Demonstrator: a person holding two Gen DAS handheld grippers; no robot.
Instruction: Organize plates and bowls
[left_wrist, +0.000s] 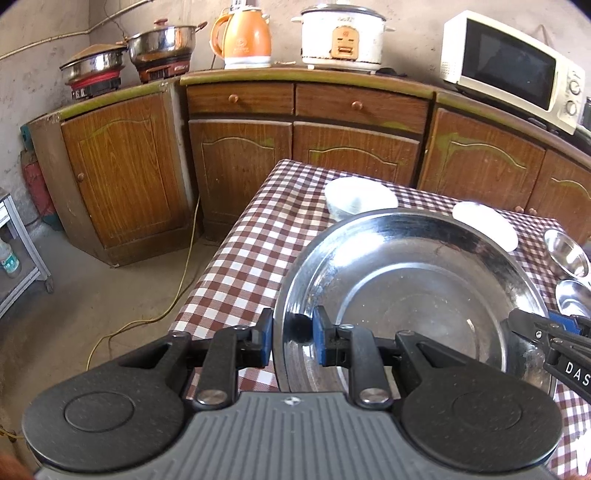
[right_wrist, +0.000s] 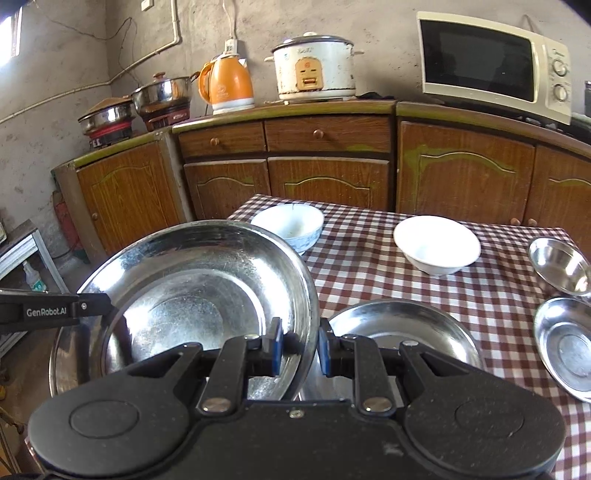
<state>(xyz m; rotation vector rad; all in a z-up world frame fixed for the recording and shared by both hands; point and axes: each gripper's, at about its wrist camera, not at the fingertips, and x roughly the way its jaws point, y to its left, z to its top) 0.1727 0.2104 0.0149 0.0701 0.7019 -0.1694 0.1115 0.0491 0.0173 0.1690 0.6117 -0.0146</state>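
Jaws of my left gripper (left_wrist: 292, 338) and right gripper (right_wrist: 298, 345) each pinch opposite rims of the big steel plate (right_wrist: 207, 280). If either thin grip slips, I judge it tips onto the smaller plate (right_wrist: 402, 332) beside it.

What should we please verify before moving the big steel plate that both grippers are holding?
1. Left gripper on the large steel plate: ok, fingers either side of its left rim.
2. Right gripper on the opposite rim: ok.
3. Plate carries nothing: ok.
4. Plate clear of the smaller steel plate: cannot tell, their edges overlap in the right wrist view.
5. Small steel bowls out of the way: ok, apart on the right.
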